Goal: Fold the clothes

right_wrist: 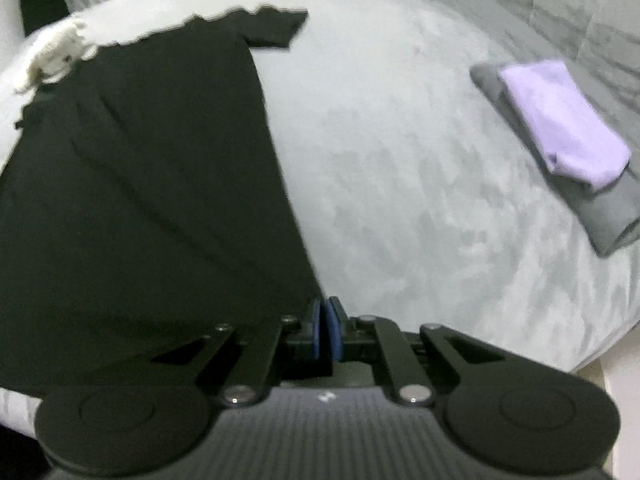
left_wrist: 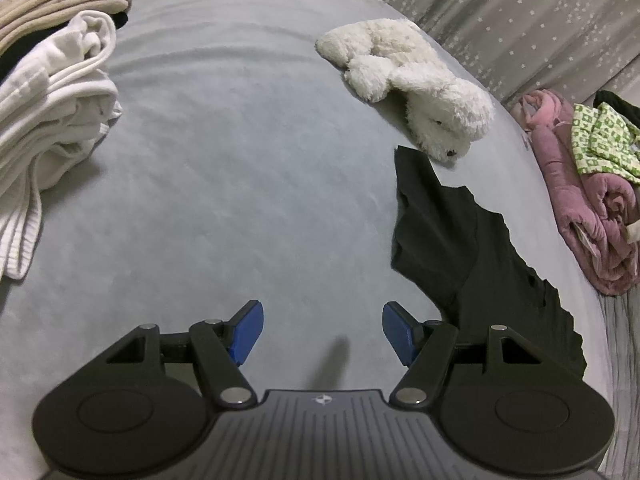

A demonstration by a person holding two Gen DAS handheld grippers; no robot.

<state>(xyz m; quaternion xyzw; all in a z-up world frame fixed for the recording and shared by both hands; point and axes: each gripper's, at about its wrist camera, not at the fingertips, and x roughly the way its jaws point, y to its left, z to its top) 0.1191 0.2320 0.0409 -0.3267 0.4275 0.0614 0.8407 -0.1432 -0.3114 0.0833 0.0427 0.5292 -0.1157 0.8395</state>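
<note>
Black tee (right_wrist: 140,200) lies spread flat on the grey bed (right_wrist: 400,200), sleeve out toward the far side, its long edge running down to my right gripper (right_wrist: 326,330). Laid open like that so the fold lines can be taken from the edges

Right gripper: blue pads pressed together, right at the tee's near corner. The view is blurred and the cloth is dark, so I can't tell whether hem is actually pinched between them or they closed just beside it. My guess is the corner grab is the step in hand, first fold not begun

Left gripper (left_wrist: 322,334): pads spread, nothing between them, hovering over bare bed. The tee (left_wrist: 472,248) shows to its right, one edge near it. I read this as waiting for its own corner; it would have to shift right to reach cloth

White plush dog (left_wrist: 416,84) sits at the tee's far end, nose just touching or overlapping the sleeve. Risk: a lift may drag it

Unfolded heap, white and beige (left_wrist: 52,92), at far left, well apart, likely the queue. Folded lilac piece on a grey one (right_wrist: 560,128) off to the right, likely the done pile, so the middle is kept for working

Pink quilt (left_wrist: 580,208) beyond the bed edge
</note>
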